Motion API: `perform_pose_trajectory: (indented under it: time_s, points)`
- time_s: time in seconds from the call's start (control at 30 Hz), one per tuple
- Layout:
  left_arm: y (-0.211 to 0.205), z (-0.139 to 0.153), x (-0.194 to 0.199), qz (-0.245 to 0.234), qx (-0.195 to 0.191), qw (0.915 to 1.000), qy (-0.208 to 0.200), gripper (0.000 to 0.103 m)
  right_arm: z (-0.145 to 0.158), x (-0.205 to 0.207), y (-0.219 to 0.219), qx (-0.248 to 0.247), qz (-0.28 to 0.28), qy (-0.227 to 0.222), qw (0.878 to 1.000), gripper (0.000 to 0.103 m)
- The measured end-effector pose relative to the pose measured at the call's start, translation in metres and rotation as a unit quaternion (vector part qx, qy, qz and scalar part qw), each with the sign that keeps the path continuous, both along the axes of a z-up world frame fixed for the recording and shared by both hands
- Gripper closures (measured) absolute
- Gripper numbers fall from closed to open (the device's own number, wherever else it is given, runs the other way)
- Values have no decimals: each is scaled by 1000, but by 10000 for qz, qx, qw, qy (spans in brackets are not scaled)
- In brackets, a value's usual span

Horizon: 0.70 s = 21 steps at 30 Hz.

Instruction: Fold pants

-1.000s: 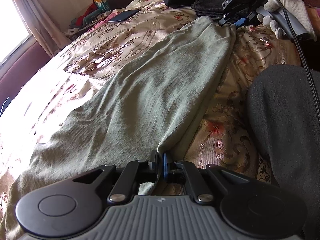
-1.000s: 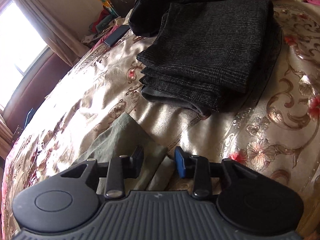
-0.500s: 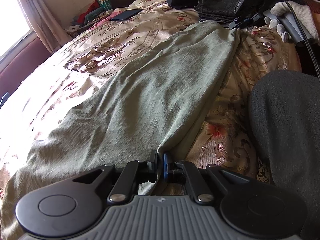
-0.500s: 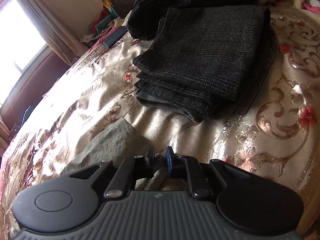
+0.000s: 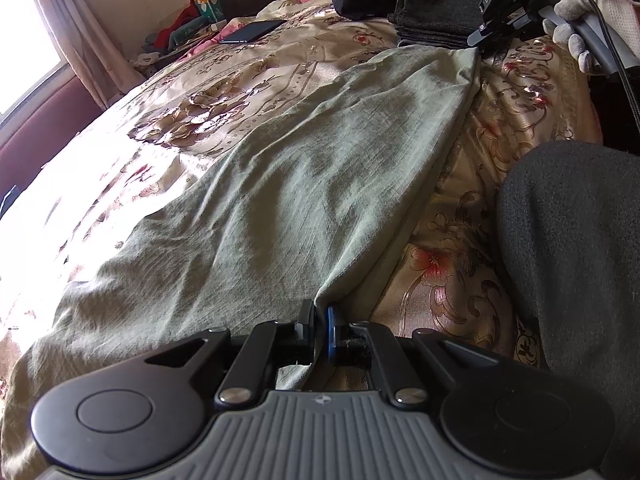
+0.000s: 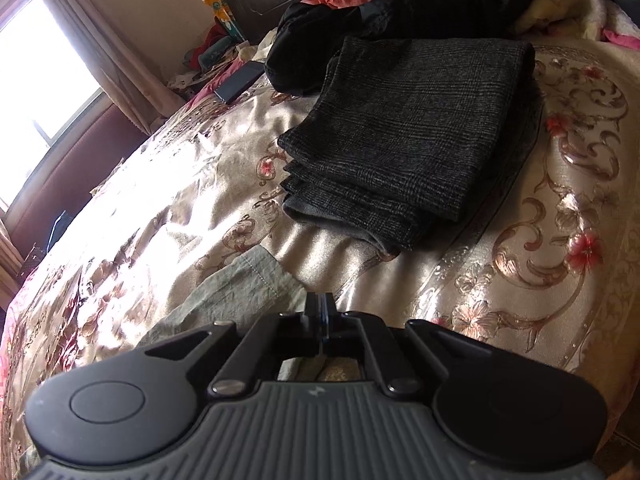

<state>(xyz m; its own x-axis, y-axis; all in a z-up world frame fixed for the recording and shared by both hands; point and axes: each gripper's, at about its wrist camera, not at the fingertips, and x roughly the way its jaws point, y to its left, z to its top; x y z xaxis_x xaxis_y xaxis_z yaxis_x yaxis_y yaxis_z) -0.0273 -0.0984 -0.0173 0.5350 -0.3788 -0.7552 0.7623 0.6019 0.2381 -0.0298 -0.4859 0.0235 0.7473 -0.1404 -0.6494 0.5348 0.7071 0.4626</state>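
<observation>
Pale green pants lie stretched along the floral bedspread. My left gripper is shut on the near edge of the pants. My right gripper is at the far end of the pants, held by a gloved hand. In the right wrist view my right gripper is shut on the hemmed corner of the green pants.
A folded dark grey pair of trousers lies just beyond the right gripper, with a heap of black and pink clothes behind it. A phone lies on the bedspread. A dark grey cushion sits at the right.
My right gripper went from open to shut on the pants' corner. The left gripper stayed shut on the pants, which now look pulled a little straighter.
</observation>
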Motion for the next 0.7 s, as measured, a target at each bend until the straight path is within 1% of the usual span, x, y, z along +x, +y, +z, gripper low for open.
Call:
perform_pose_trajectory:
  time_s: [0.03, 0.1, 0.23, 0.33, 0.4, 0.43, 0.5, 0.57, 0.6, 0.7]
  points:
    - [0, 0, 0, -2, -1, 10000, -4, 83, 0, -3, 0, 139, -18, -85, 9999, 98]
    - [0, 0, -1, -5, 1, 10000, -14, 83, -2, -5, 0, 253, -88, -140, 9995, 98]
    - [1, 1, -1, 6, -26, 10000, -15, 83, -5, -6, -4, 158, -273, -117, 9994, 102]
    - [0, 1, 0, 42, -52, 10000, 25, 83, -4, -8, -9, 138, -384, -109, 9991, 102]
    - [1, 1, 0, 42, -59, 10000, 16, 83, -3, -13, -7, 213, -382, -150, 9989, 101]
    - [1, 1, 0, 33, -56, 10000, 1, 83, -4, -19, -6, 355, -407, -212, 9983, 95]
    - [1, 1, -1, 28, -54, 10000, -8, 83, -9, -29, -3, 752, -448, -383, 9954, 93]
    - [1, 1, 0, 28, -61, 10000, 5, 83, -17, -32, -1, 1139, -446, -400, 9917, 75]
    - [1, 1, 0, 28, -68, 10000, 15, 83, -22, -33, -1, 1304, -480, -457, 9892, 60]
    - [1, 1, 0, 32, -68, 10000, 10, 83, -35, -28, 2, 1777, -507, -590, 9810, 59]
